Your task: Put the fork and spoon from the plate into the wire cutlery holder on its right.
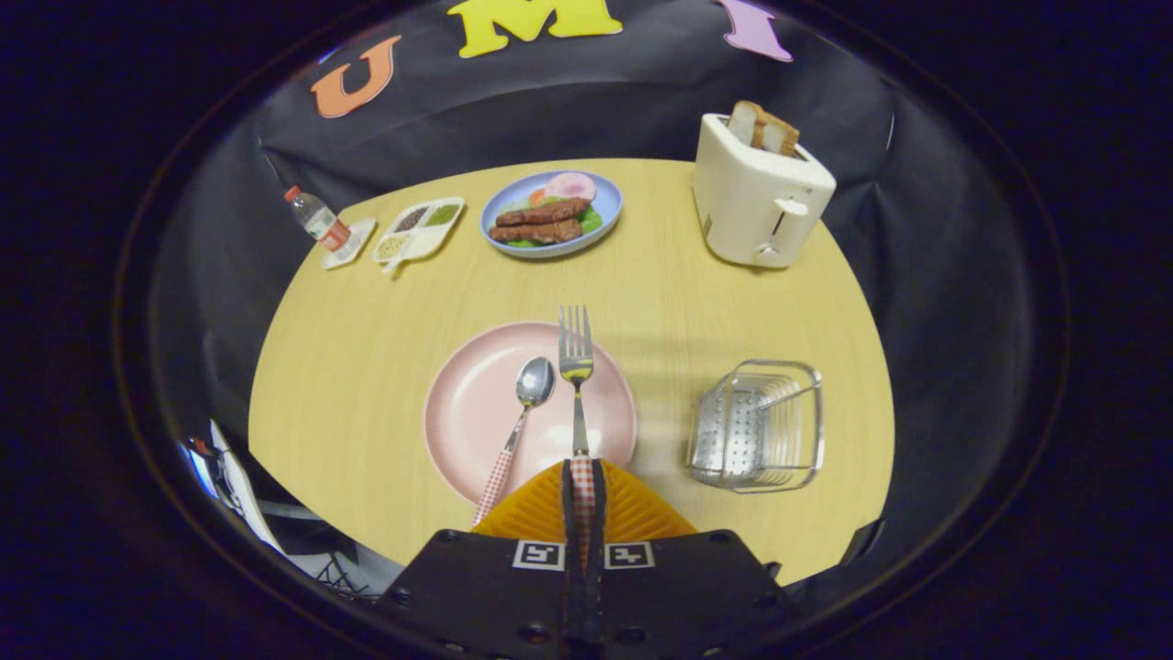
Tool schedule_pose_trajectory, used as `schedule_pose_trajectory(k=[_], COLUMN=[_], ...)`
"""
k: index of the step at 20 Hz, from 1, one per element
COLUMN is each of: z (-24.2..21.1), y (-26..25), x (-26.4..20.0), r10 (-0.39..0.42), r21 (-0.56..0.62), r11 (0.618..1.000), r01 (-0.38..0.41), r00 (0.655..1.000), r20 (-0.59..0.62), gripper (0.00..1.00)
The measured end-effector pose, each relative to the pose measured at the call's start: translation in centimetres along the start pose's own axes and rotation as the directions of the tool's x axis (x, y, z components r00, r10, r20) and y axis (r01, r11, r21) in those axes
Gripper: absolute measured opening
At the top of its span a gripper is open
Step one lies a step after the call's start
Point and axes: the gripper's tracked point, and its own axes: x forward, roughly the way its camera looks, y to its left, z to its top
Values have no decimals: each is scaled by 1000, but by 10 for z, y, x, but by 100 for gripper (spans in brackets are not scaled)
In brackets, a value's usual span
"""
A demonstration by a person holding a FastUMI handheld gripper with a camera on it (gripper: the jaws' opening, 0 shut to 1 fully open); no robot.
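Gripper view: the gripper (583, 495) has its two orange fingers (536, 509) pressed together on the red-checked handle of the fork (576, 385), whose tines point away over the far rim of the pink plate (467, 403). The spoon (524, 412) lies on the plate just left of the fork, bowl up, its checked handle running back over the near rim beside the left finger. The wire holder (759, 423) stands on the wooden table (348, 367) to the right of the plate, apart from it. Beyond, a blue plate (612, 215) of food sits at the table's far side, a white toaster (759, 197) with bread to its right, a divided tray (419, 229) and a small bottle (314, 218) to its left.
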Motion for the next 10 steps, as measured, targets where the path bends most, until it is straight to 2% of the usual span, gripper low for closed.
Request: schedule_pose_trajectory(k=[2,5,10], z=[8,-4,-34], y=[-35,-67,-90], x=[-25,-46,-38], r10=[-38,-52,-41], r21=[-24,-9,92], r11=[999,999,993], r01=[38,52,78], r00=[999,989,936], r20=[-24,-141,-351], gripper=[1,1,1])
